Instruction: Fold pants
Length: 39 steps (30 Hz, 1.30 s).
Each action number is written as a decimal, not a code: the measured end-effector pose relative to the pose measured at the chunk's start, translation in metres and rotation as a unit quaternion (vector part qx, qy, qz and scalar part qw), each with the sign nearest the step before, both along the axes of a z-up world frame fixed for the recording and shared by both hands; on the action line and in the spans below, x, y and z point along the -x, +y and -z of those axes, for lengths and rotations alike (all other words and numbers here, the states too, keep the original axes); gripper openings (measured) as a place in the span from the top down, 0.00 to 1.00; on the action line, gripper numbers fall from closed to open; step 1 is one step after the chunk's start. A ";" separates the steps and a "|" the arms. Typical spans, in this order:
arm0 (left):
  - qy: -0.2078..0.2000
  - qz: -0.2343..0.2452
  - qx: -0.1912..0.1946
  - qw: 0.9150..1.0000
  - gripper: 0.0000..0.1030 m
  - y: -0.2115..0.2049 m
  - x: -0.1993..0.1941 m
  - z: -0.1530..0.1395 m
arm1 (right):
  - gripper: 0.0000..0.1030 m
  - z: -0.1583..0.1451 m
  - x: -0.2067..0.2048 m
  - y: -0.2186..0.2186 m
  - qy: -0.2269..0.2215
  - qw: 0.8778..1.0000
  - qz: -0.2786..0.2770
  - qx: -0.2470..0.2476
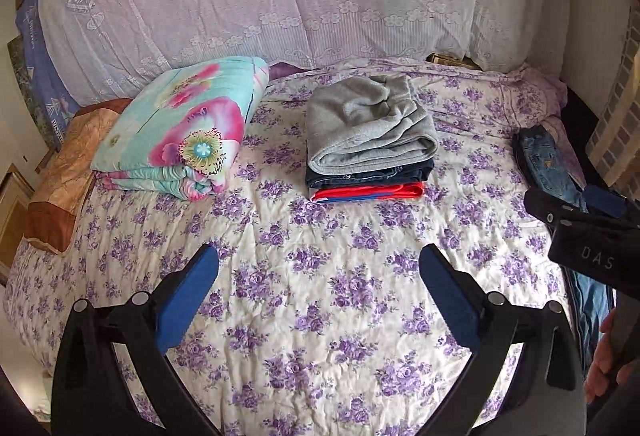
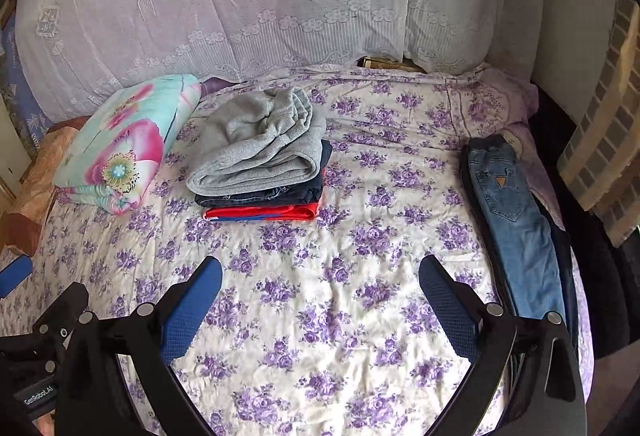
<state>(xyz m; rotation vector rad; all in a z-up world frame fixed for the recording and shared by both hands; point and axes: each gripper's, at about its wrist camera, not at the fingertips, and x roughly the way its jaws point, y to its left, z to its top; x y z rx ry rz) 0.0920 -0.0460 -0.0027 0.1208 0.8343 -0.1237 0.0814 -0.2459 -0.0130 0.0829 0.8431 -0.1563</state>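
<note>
Three folded garments stacked [image 2: 260,172] at 11 o'clock, clear of work area; jeans [image 2: 512,220] unfolded at 2 o'clock, awaiting pickup; left gripper [image 1: 318,292] and right gripper [image 2: 320,296] spread wide, empty.

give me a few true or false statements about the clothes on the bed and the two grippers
1. The grey pants lie on top of the folded stack. True.
2. The light blue jeans are folded on that stack. False: they lie stretched out along the bed's right edge.
3. The right gripper is open and holds nothing. True.
4. The left gripper is clamped on the floral quilt. False: it is open over the bedsheet, apart from the quilt.
5. A red garment is at the stack's bottom. True.
</note>
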 end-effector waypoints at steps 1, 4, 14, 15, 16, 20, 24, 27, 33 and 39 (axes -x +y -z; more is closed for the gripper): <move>0.000 -0.001 0.006 1.000 0.05 0.001 0.004 -0.003 | 0.04 -0.004 0.006 0.002 -0.004 1.000 0.000 0.005; -0.005 -0.010 0.011 1.000 0.05 0.004 0.015 -0.010 | 0.04 -0.014 0.023 0.007 -0.012 1.000 -0.005 0.011; -0.021 -0.017 0.005 1.000 0.05 0.005 0.034 -0.024 | 0.04 -0.027 0.050 0.015 -0.027 1.000 -0.013 0.008; -0.022 -0.016 0.004 1.000 0.05 0.005 0.035 -0.024 | 0.04 -0.028 0.050 0.015 -0.028 0.999 -0.014 0.008; -0.022 -0.017 0.004 1.000 0.05 0.004 0.035 -0.025 | 0.04 -0.028 0.051 0.016 -0.029 0.999 -0.015 0.008; -0.024 -0.018 0.004 1.000 0.05 0.005 0.036 -0.027 | 0.04 -0.029 0.052 0.017 -0.031 0.999 -0.014 0.008; -0.024 -0.018 0.004 1.000 0.05 0.006 0.035 -0.027 | 0.04 -0.030 0.052 0.019 -0.029 0.999 -0.016 0.006; -0.024 -0.018 0.004 1.000 0.05 0.006 0.035 -0.027 | 0.04 -0.030 0.050 0.022 -0.027 0.999 -0.018 0.007; -0.023 -0.019 0.006 1.000 0.05 0.007 0.035 -0.027 | 0.04 -0.029 0.048 0.024 -0.026 0.999 -0.019 0.008; -0.022 -0.023 0.009 0.999 0.05 0.008 0.029 -0.028 | 0.04 -0.028 0.046 0.025 -0.025 1.000 -0.018 0.007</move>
